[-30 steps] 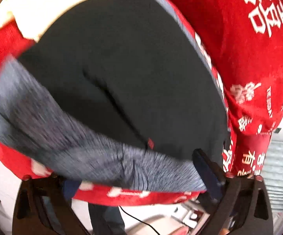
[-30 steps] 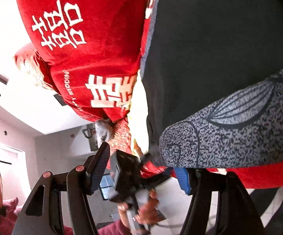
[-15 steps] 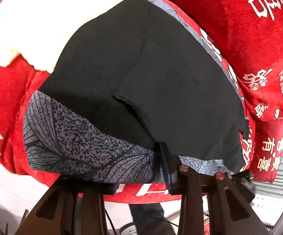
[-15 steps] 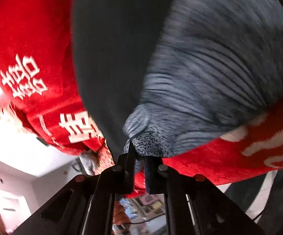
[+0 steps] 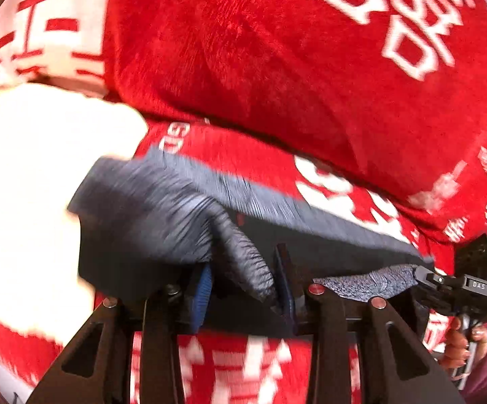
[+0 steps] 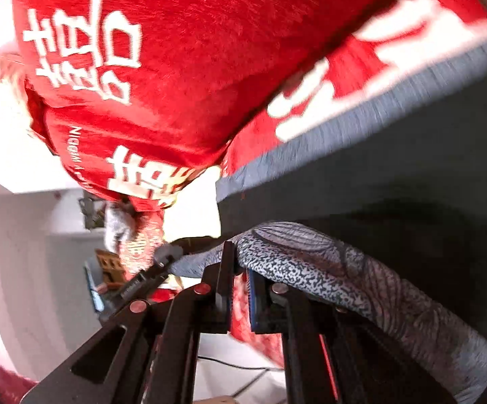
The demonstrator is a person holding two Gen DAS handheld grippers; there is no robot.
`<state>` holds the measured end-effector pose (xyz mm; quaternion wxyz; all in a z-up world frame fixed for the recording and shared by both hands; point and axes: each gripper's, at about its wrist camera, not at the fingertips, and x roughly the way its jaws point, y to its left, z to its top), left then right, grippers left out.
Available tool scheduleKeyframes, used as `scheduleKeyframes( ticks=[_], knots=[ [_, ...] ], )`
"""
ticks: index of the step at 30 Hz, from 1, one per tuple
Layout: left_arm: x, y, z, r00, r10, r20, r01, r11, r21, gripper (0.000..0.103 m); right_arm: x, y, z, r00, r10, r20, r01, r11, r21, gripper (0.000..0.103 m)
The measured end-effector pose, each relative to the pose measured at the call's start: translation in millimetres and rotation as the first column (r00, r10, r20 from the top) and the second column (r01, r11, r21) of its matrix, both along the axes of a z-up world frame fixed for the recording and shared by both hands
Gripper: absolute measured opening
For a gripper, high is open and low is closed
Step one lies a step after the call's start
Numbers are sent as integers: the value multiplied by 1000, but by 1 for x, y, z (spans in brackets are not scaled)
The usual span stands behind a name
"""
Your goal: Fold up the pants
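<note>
The pants are black with a grey patterned band and lie on a red blanket. My left gripper is shut on a bunched fold of the grey band, which is lifted off the blanket. In the right wrist view my right gripper is shut on the other end of the band, which drapes over its right finger. Beyond it the black pants stretch away flat. Each gripper shows in the other's view: the right gripper at the far right, the left gripper at the left.
The red blanket with white characters fills the far side of both views. A white cloth lies at the left of the pants. A person's hand holds the right gripper's handle. Pale walls and floor show at the left of the right wrist view.
Both grippers stood open around the grey band, then shut on it. They have since lifted it and carried it over the black pants toward the far edge.
</note>
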<state>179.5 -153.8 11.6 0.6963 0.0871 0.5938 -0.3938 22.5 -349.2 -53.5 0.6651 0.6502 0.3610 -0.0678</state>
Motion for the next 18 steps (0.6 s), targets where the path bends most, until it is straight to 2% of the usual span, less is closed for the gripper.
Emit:
scheduleKeyframes(
  ticks=[3,5,6,8,9,10,11,14,15,16,18],
  knots=[
    [21,-29,-28,997,46,59,-49,998,45,60,17,-22,-28,998,22,-56,-23,1000,-12,7],
    [28,-42,-41,994,62,93,-70,994,80,63,24,-34,-52,995,24,-95,-24,1000,-3,7],
    [34,-48,-45,989,71,133,-88,988,128,63,25,-36,-62,993,20,-113,-18,1000,13,7],
    [37,-48,-39,979,108,174,-133,981,141,63,31,-36,-67,990,18,-143,-15,1000,22,11],
    [39,-43,-32,976,127,178,-151,980,133,63,33,-34,-64,987,25,-159,-24,1000,10,13],
    [41,-37,-28,974,131,182,-157,978,136,63,39,-32,-55,985,48,-168,-52,998,-18,23],
    [39,-32,-20,972,123,198,-154,977,150,63,42,-28,-46,984,70,-166,-79,996,-48,29],
    [22,-24,-10,969,43,243,-90,978,189,63,58,-13,-9,977,171,-124,-191,967,-172,31],
    [15,-24,-12,970,13,241,-63,978,200,67,62,-9,-3,973,198,-119,-217,959,-184,31],
    [4,-26,-17,974,-24,227,-27,975,218,81,70,-2,-2,965,228,-129,-250,950,-189,31],
    [-13,-30,-34,978,-56,201,6,971,240,84,74,-1,-13,954,254,-161,-282,943,-179,31]
  ],
)
